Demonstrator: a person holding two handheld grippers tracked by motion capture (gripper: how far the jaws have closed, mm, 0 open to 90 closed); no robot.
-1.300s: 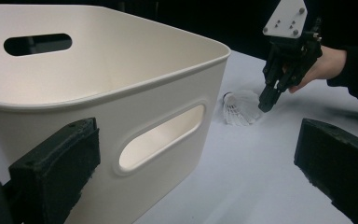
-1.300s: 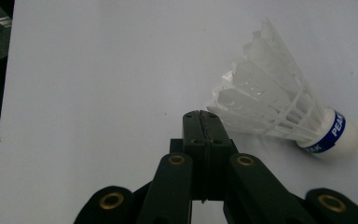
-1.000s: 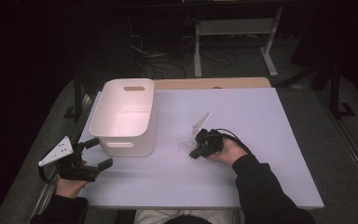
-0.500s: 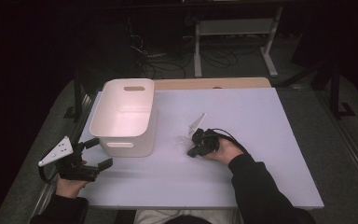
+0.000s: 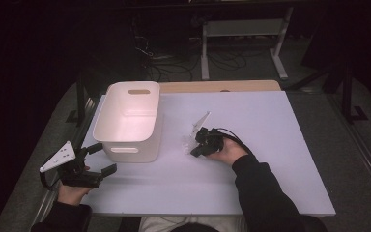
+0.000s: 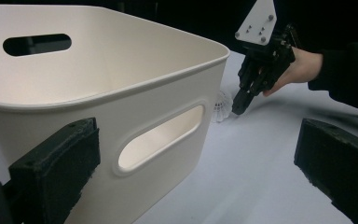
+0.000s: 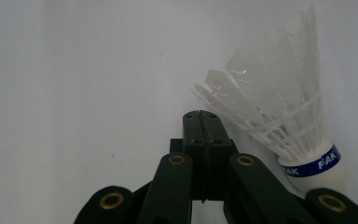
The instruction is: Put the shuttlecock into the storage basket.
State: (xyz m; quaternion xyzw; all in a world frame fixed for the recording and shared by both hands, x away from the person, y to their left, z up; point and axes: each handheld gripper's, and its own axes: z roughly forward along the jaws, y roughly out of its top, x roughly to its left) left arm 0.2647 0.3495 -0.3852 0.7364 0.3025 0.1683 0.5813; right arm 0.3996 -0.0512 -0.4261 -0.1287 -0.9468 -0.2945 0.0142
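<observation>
Left tool (image 5: pixel 94 171) sits at lower left of the high view near the bench (image 5: pixel 280 174) front edge, jaws spread wide and empty, pointing at the handle-slot end of the white bin (image 5: pixel 130 121) just beyond it. Right tool (image 5: pixel 199 147) is at frame centre, to the right of the bin, jaws clenched flat together with nothing between them. A white shuttlecock (image 7: pixel 284 121) with a blue band lies on the bench right beside its tip, at the right of the right gripper view, outside the jaws; cannot tell if it touches them.
</observation>
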